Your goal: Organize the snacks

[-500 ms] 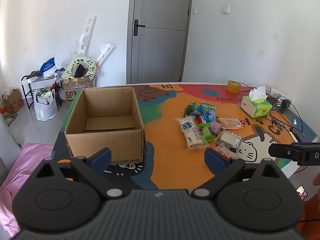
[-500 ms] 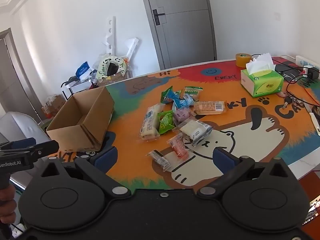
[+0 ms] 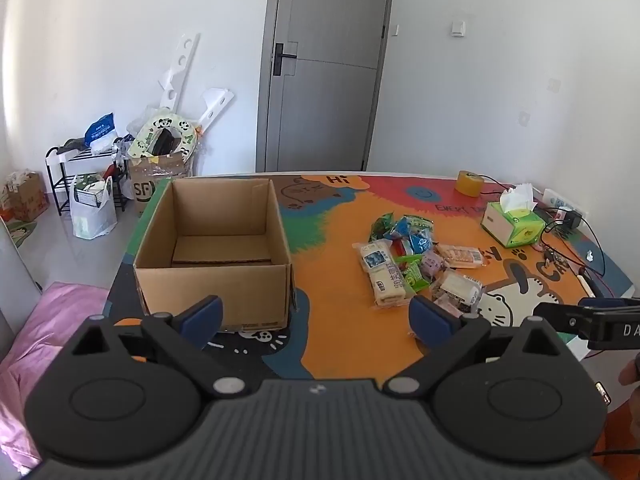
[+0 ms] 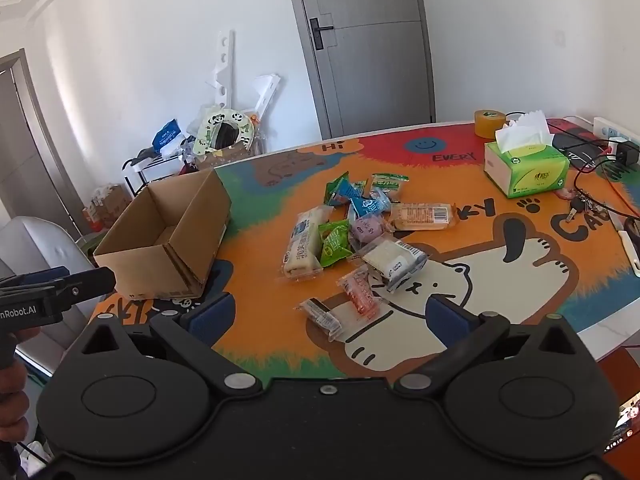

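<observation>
Left wrist: left gripper point(image 3: 316, 316) released near box point(image 3: 216, 256); right gripper point(image 4: 328, 316) released, snacks point(image 4: 352, 232) ahead

We see an open cardboard box point(image 3: 212, 256) standing upright on the left part of the colourful table mat point(image 3: 320, 320), its flaps folded down inside and nothing in it but a loose cardboard sheet on the floor. Well apart to its right lies a loose heap of wrapped snacks point(image 4: 352, 232). We make out a long white roll in clear wrap point(image 4: 302, 242), a green packet point(image 4: 335, 242) touching it, a purple one point(image 4: 366, 229), blue triangular packets point(image 4: 366, 205), a tan biscuit pack point(image 4: 424, 216), and a white cake point(image 4: 394, 262). Nearest us lie a pink packet point(image 4: 360, 294) and a small clear one point(image 4: 320, 314).
</observation>
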